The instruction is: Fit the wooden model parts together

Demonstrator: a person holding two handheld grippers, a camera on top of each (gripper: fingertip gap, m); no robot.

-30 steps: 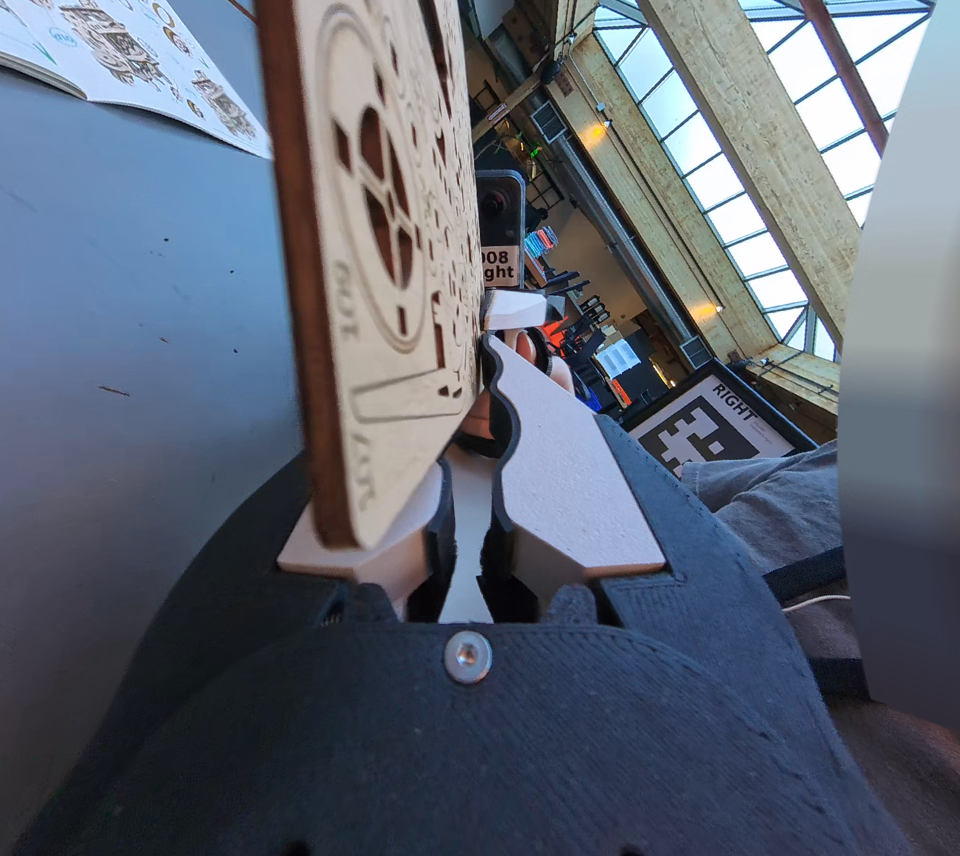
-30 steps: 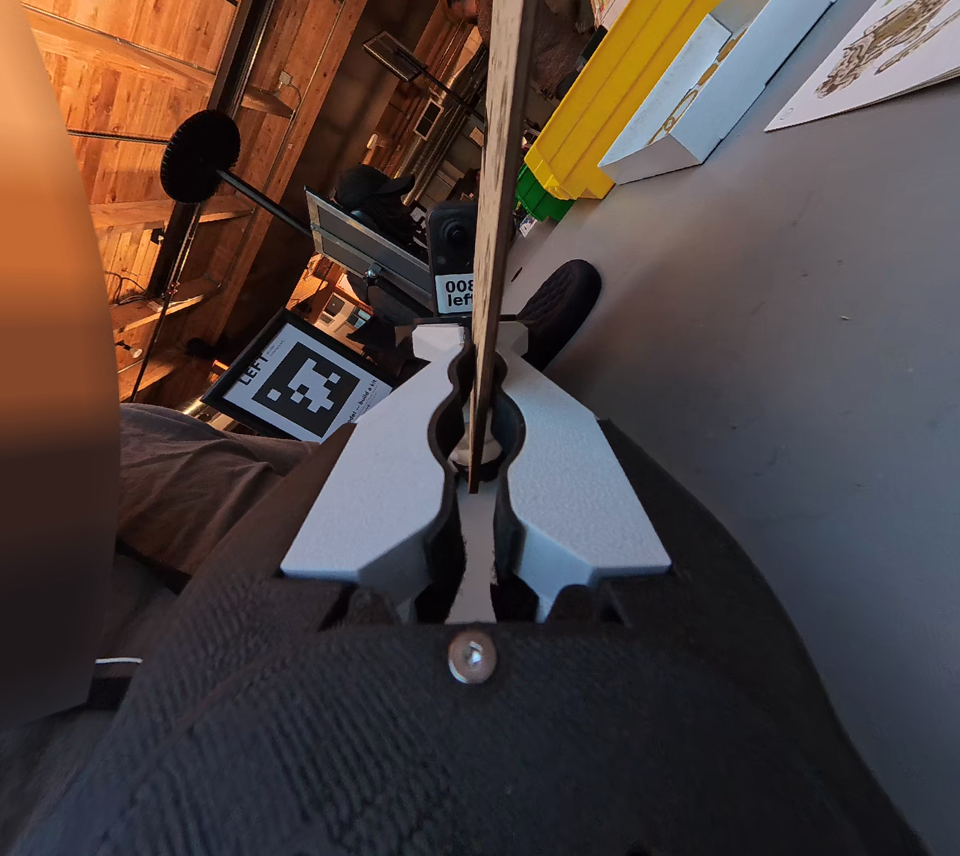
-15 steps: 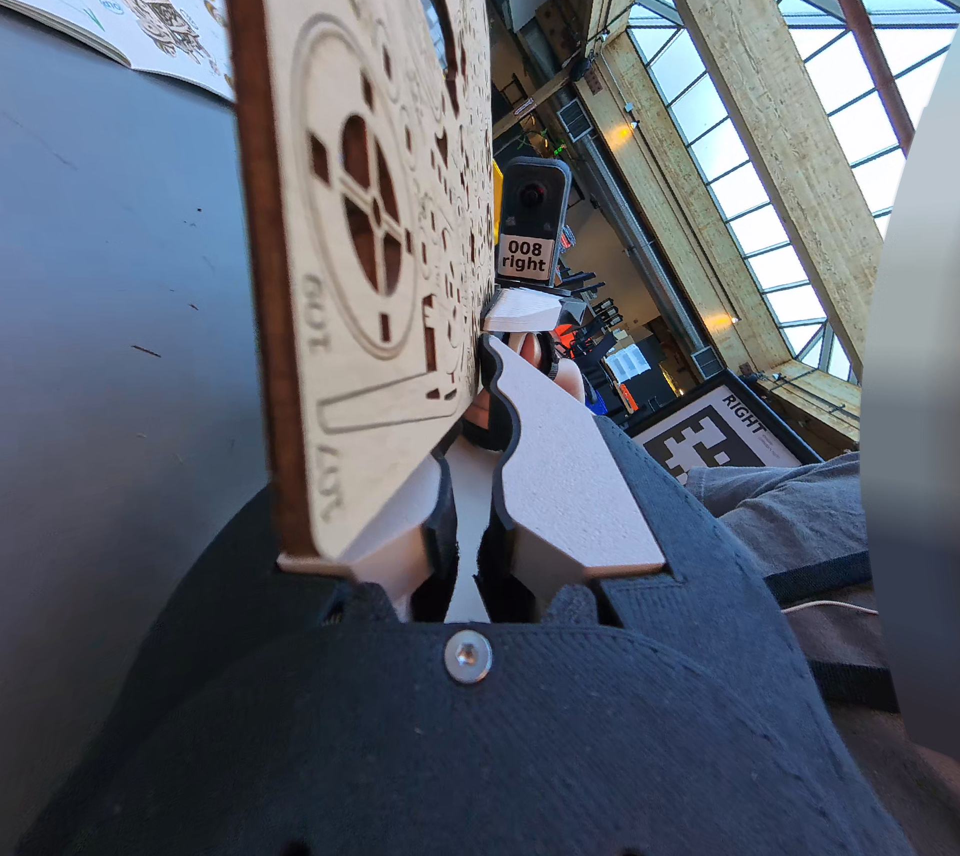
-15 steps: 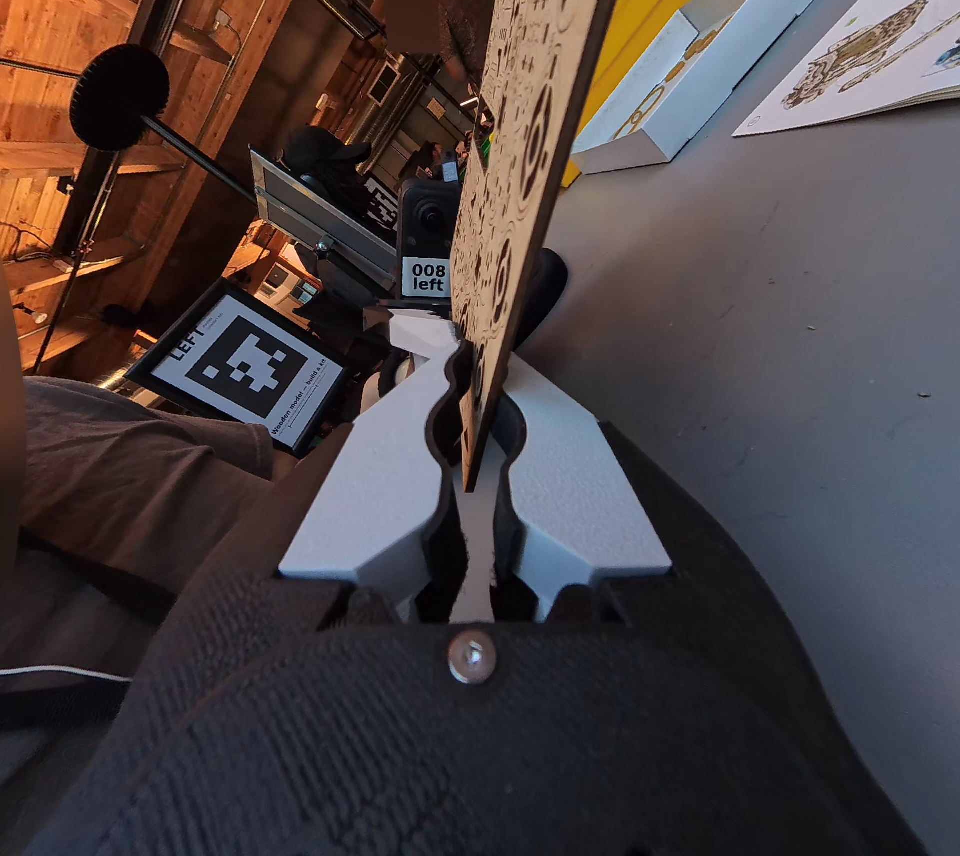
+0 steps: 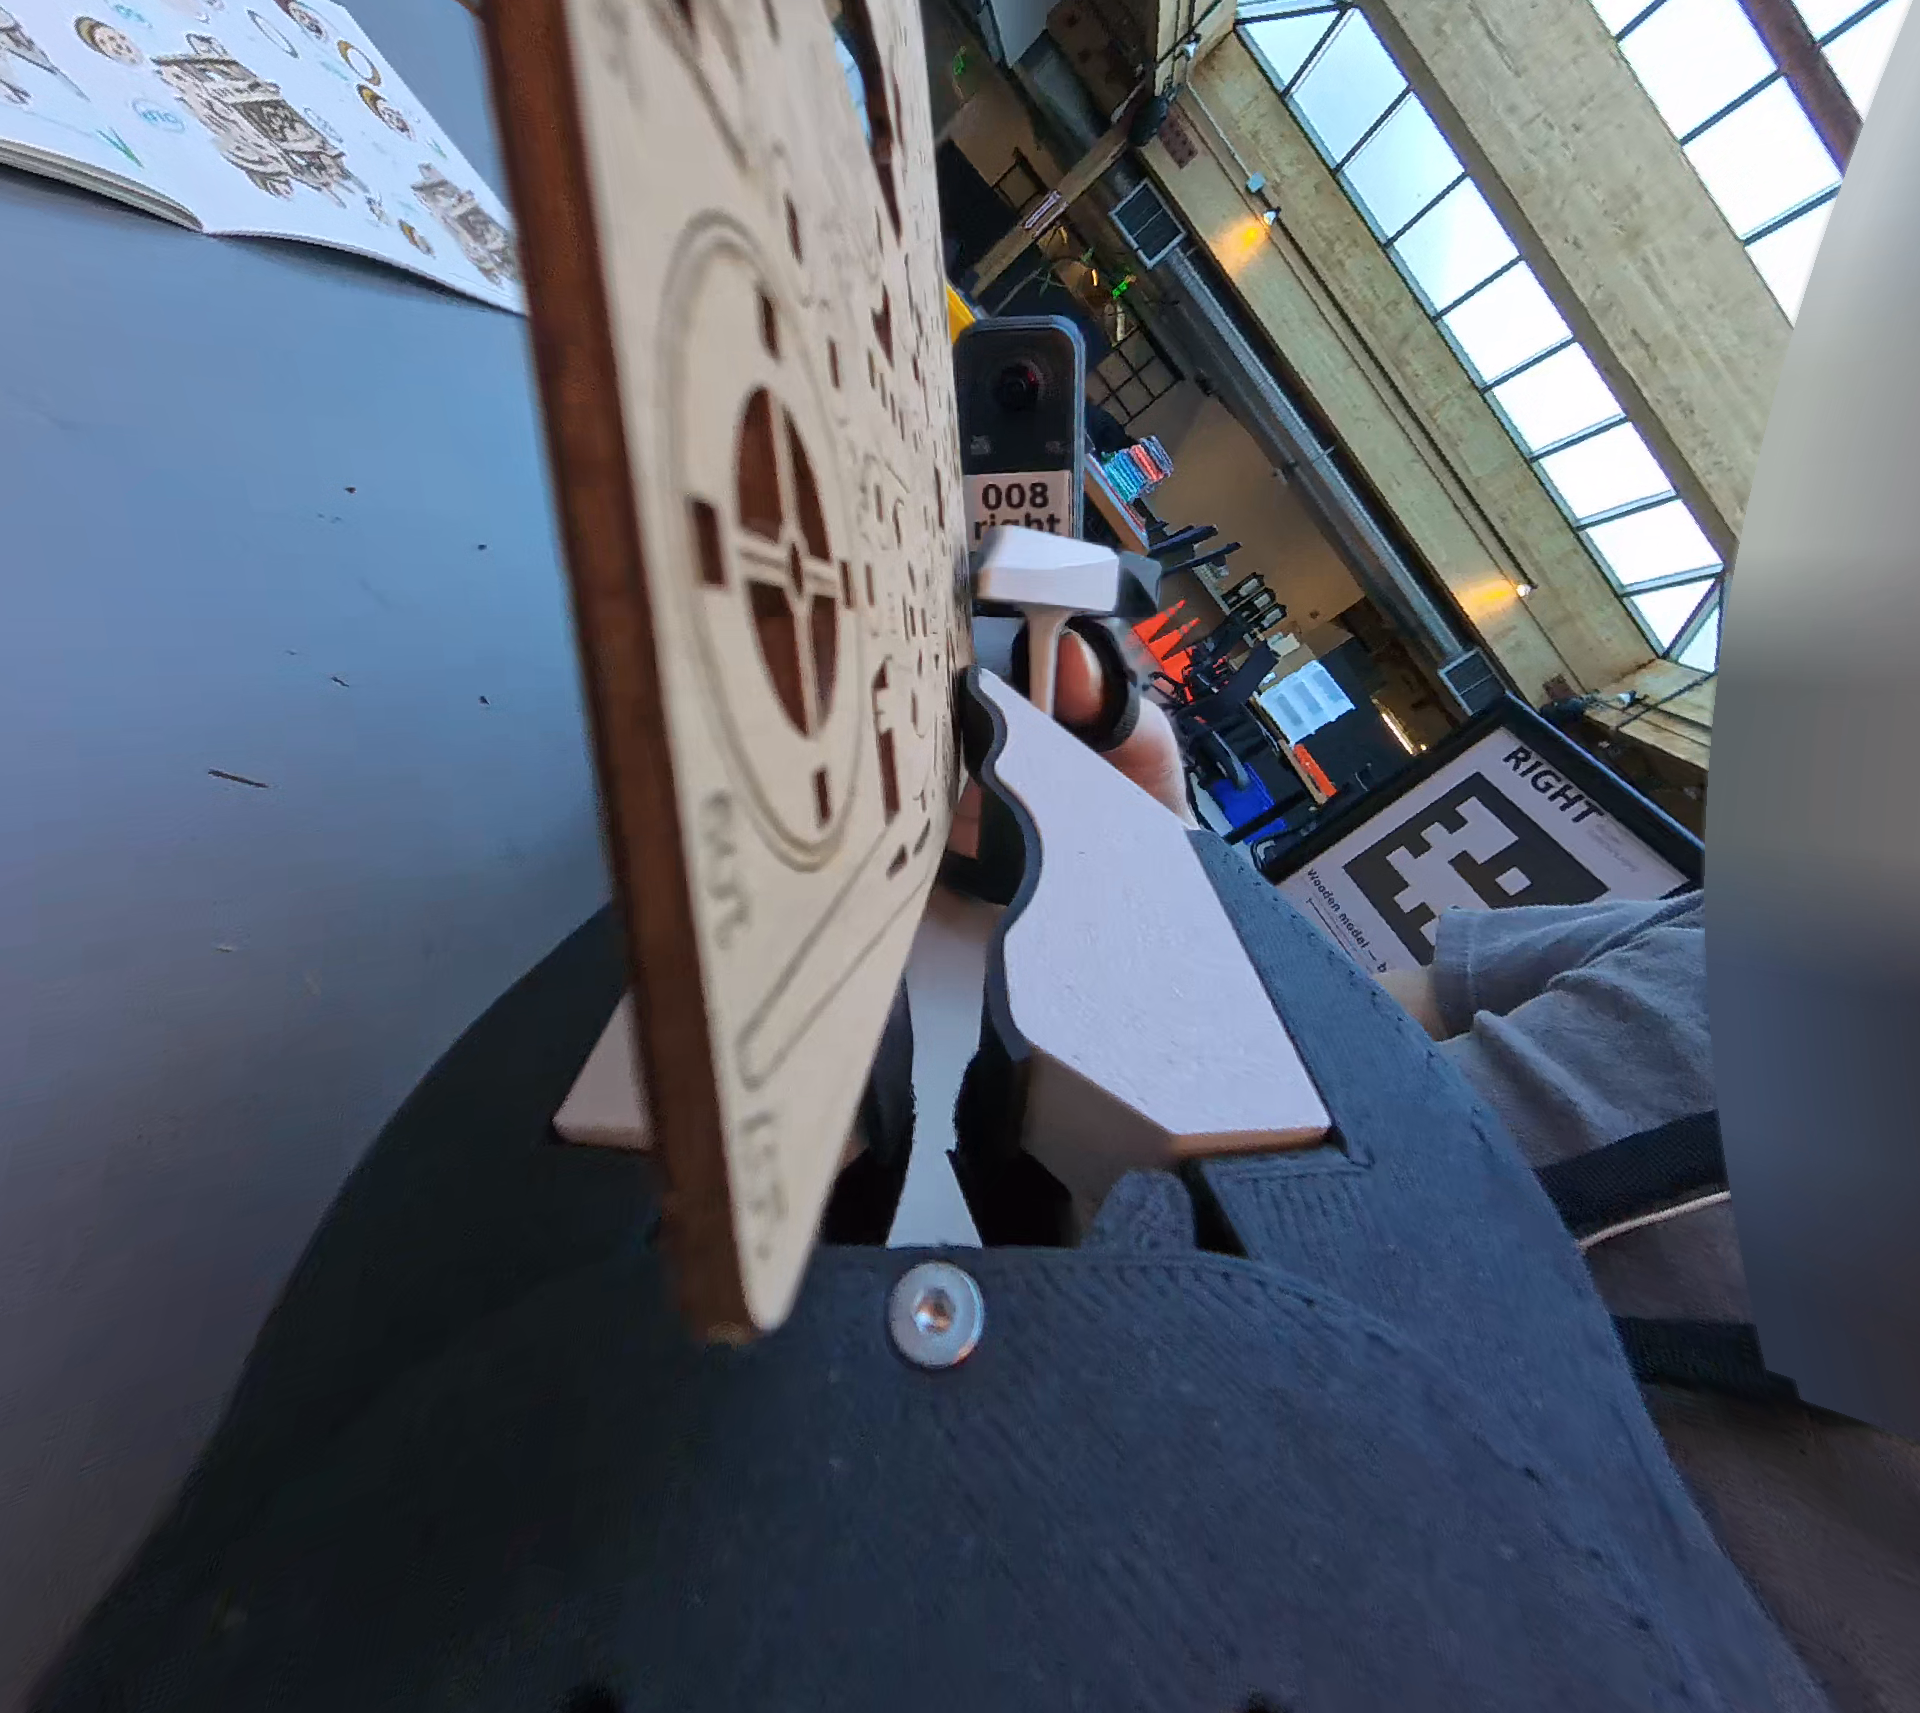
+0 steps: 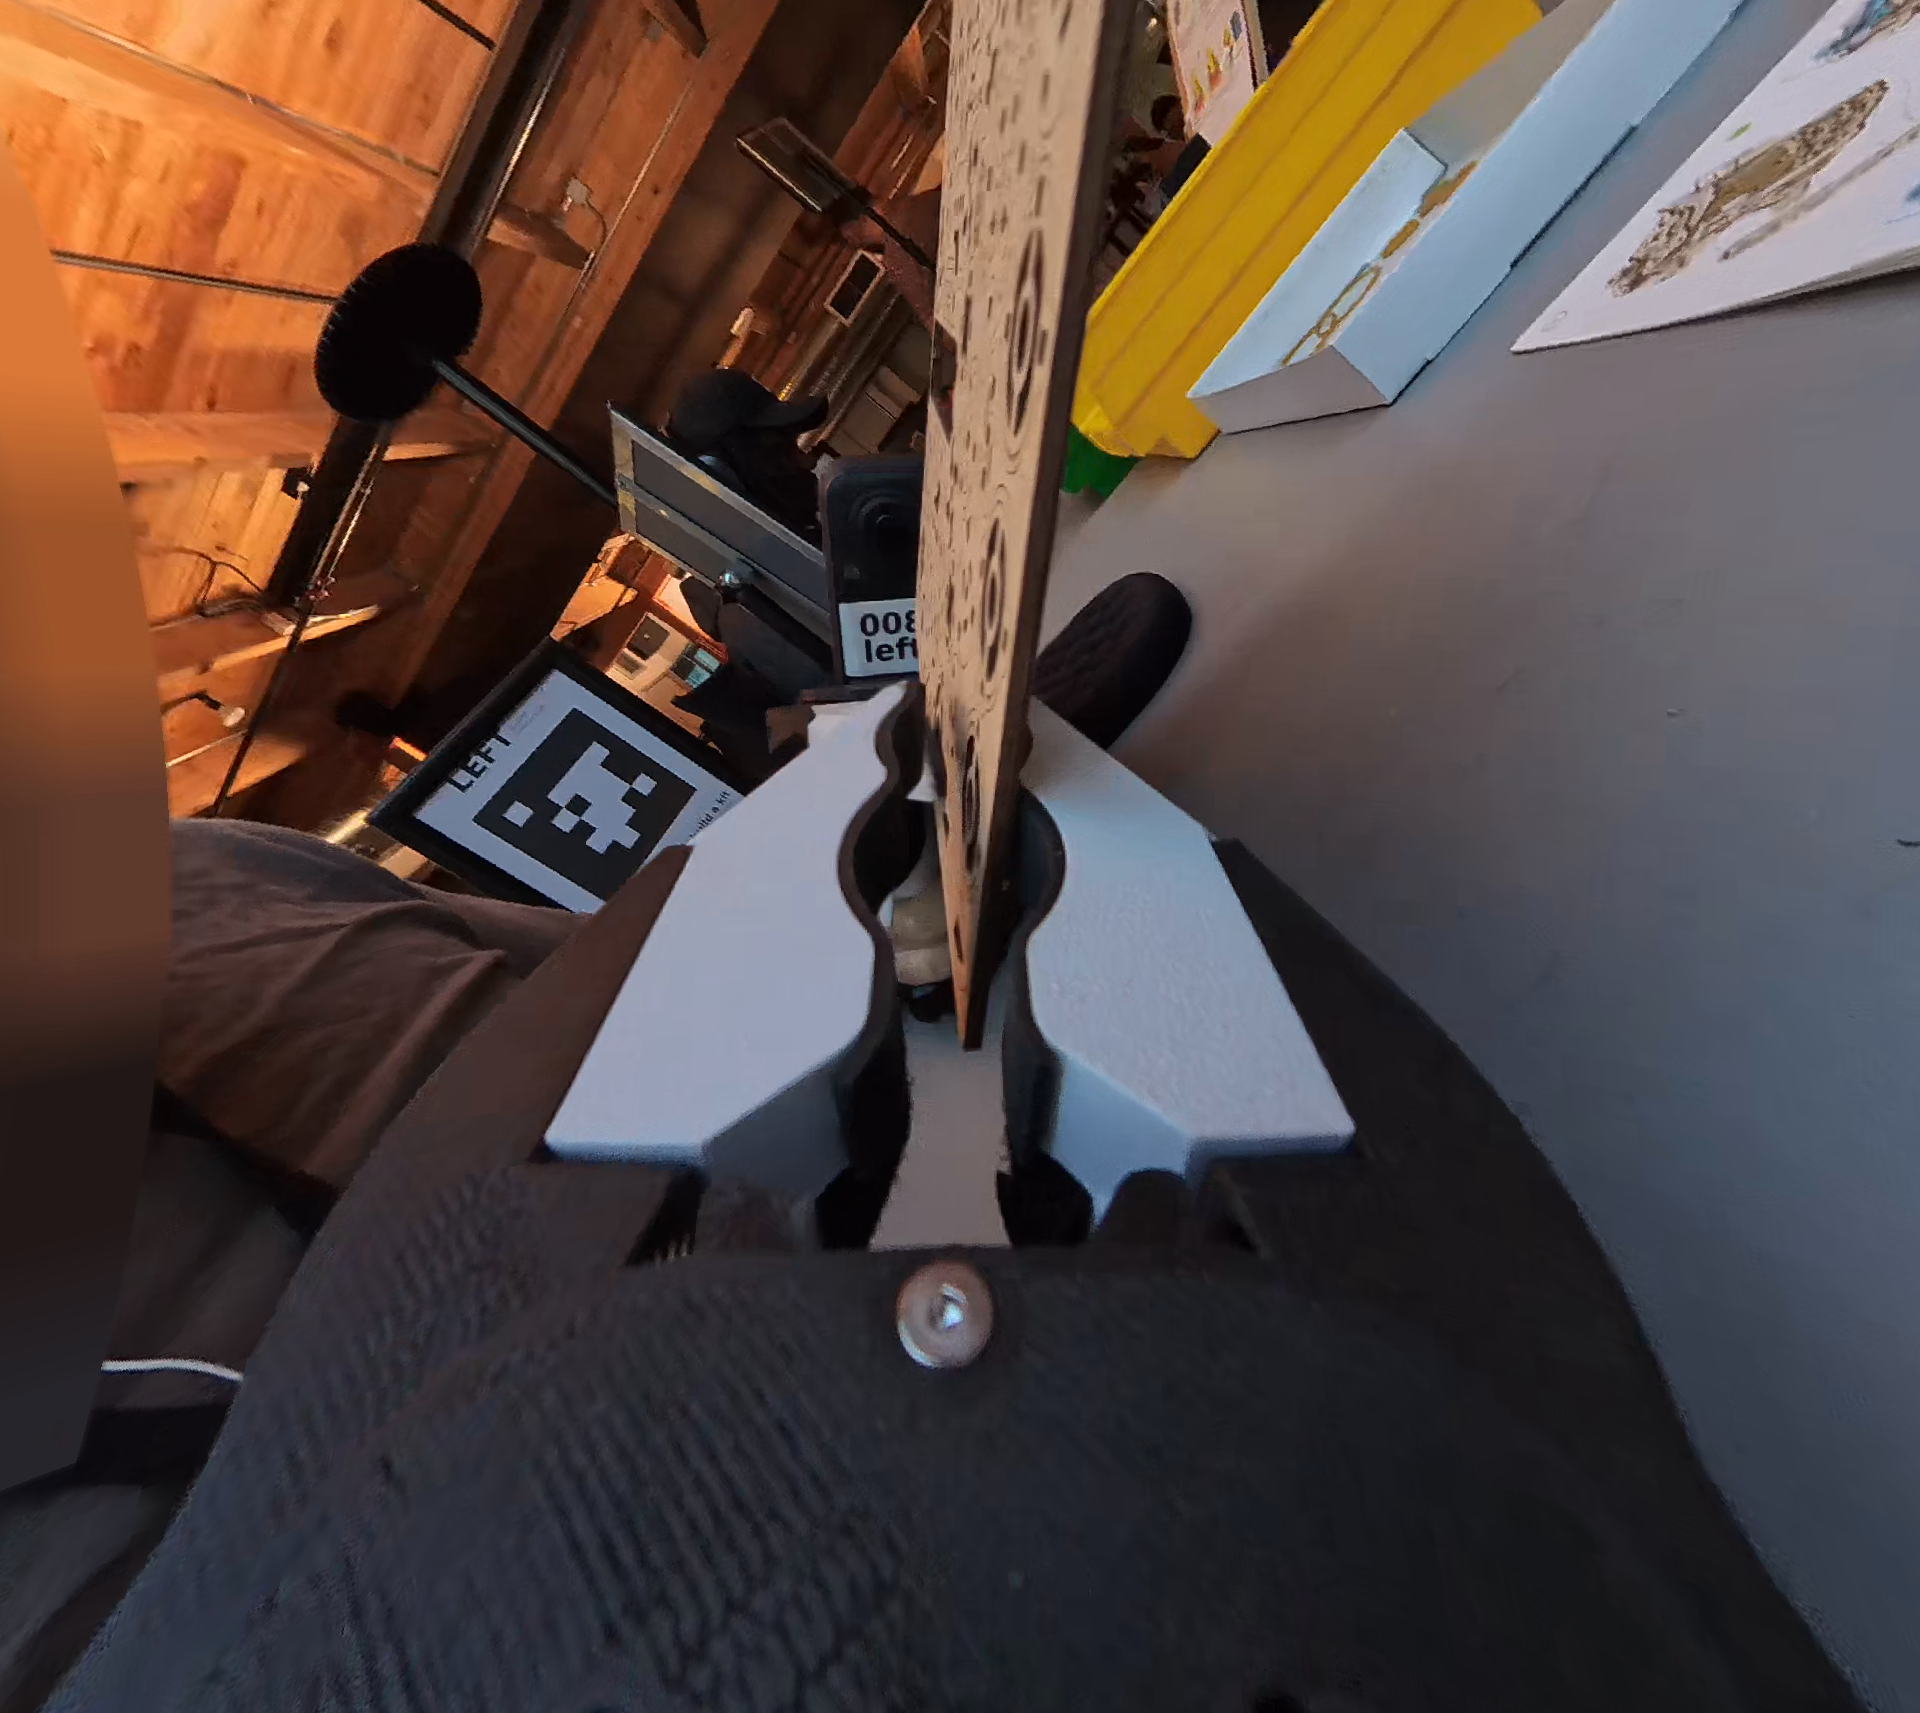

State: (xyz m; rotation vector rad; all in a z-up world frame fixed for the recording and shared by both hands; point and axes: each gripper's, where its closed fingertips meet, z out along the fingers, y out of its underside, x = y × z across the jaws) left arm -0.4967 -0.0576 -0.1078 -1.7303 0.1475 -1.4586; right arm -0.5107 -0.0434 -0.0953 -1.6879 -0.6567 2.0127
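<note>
left gripper [image 5: 961, 718] left finger hidden behind wooden sheet [image 5: 748, 520] | sheet top cut off by frame edge | booklet [image 5: 208, 94] cropped at left | sheet engravings blurred

White fingers [image 6: 1164, 957], black textured housing [image 6: 935, 1507], silver screw [image 6: 943, 1323].

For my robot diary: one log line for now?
left gripper: shut on wooden sheet | right gripper: shut on wooden sheet | sheet: held on edge

Grey table [image 6: 1507, 728]: booklet [image 5: 239, 94], boxes [image 6: 1455, 209]
</note>
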